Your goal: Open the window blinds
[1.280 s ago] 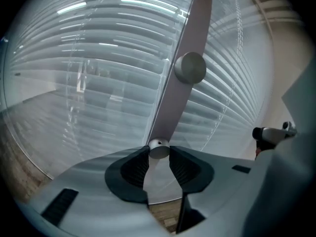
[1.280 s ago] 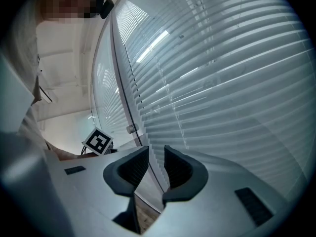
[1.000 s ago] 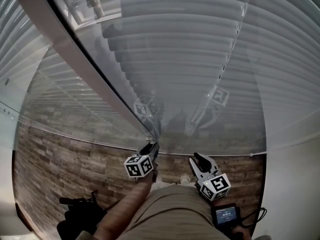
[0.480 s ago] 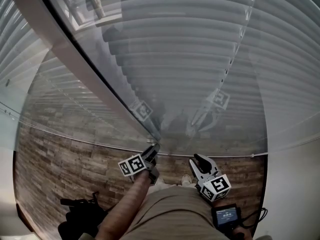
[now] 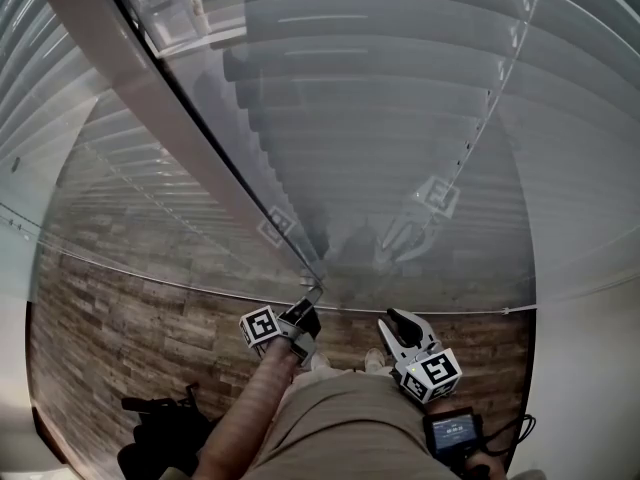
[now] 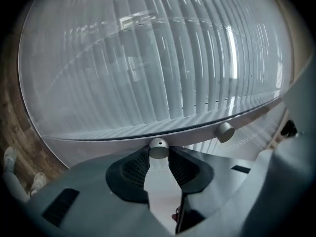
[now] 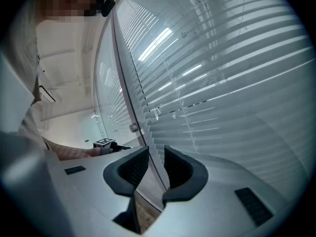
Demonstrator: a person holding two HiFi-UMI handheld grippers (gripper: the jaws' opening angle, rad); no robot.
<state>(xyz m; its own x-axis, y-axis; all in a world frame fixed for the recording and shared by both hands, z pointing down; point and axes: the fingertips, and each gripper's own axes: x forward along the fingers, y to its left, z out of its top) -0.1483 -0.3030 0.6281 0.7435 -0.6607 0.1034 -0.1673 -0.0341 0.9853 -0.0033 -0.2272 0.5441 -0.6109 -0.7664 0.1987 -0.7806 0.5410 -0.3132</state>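
White slatted blinds hang behind glass, next to a pale window frame bar. A small round silver knob sticks out of that frame, and my left gripper is shut on it at the jaw tips. In the head view the left gripper meets the frame's lower end. A second knob sits further along the frame. My right gripper hovers to the right, near the glass. Its jaws stand open with nothing between them. The slats lie close together.
A wood-plank floor lies below the window. A black bag-like object rests on it at the lower left. A small device with a screen hangs at the lower right. A white wall borders the window at the right.
My left gripper has rolled about its own axis while staying on the knob; its marker cube has swung to a new face. The right gripper has stayed put.
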